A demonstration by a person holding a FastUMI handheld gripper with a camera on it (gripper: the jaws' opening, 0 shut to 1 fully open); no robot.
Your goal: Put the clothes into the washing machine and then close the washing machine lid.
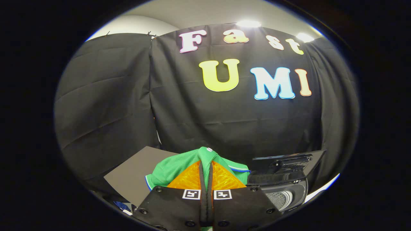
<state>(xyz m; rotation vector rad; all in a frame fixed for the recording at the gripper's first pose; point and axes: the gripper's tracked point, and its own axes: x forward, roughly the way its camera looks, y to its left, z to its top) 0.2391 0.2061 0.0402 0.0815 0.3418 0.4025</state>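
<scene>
**Green garment clamped in gripper, lifted clear; washer open to the right**

Pose. Gripper (205, 165) held high and roughly level, aimed straight at the black cloth wall (224, 115). Fingers (189, 178) drawn together to a narrow slit, with only a thin fold of fabric between them. No part of the holding hand in view.

Grip state. Closed tight on the green shirt (175, 166); both fingers pressing on the cloth, which rises between them and spills out past the tips and to either side.

Appearance of garment. Bright green knit, polo type. White-and-blue trim along a cuff or hem edge on both the left and the right of the fingers. Small pale button (209, 149) at the topmost point of the bunch, just beyond the fingertips. Fabric gathered and peaked, not spread flat.

Position of garment. Between the fingers and directly ahead of them, bulging more to the left of the tips than to the right. Carried in the grip; whether any part touches a surface below cannot be told.

Washing machine (284, 195). Just to the right of the fingers and lower. Dark lid (285, 165) raised and tilted back, perforated metal drum (282, 198) visible beneath it. Garment outside the drum, left of the opening.

Other. Flat grey board (136, 178) to the left of the fingers, beyond and below the garment.
</scene>
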